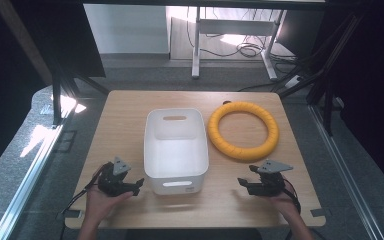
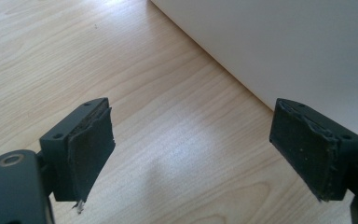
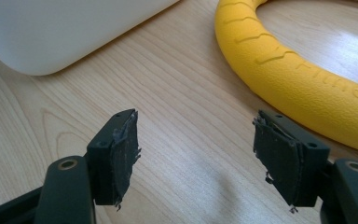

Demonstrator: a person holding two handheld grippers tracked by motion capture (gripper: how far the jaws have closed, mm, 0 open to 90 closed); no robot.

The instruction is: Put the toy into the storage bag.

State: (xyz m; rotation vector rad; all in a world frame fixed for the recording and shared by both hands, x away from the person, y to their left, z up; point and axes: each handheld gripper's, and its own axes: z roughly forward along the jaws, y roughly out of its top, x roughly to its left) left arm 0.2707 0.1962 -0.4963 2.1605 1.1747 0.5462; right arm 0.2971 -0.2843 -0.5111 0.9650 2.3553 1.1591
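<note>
grey floor (image 1: 145, 75), sunlit patches at left; white desk legs (image 1: 196, 45) and cables (image 1: 247, 49) beyond wooden table (image 1: 125, 120).

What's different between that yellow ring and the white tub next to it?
The yellow ring is a round hoop with an open middle that shows the table; the white tub is a rounded rectangular container with walls, a floor and handle slots. The ring lies low and flat; the tub stands taller. The ring's surface is ribbed; the tub's is smooth. Both rest on the wooden table, side by side, untouched by either gripper.

A white bin (image 1: 176, 145) stands mid-tabletop (image 1: 120, 125), a yellow ring (image 1: 243, 130) flat just beside it.
</note>
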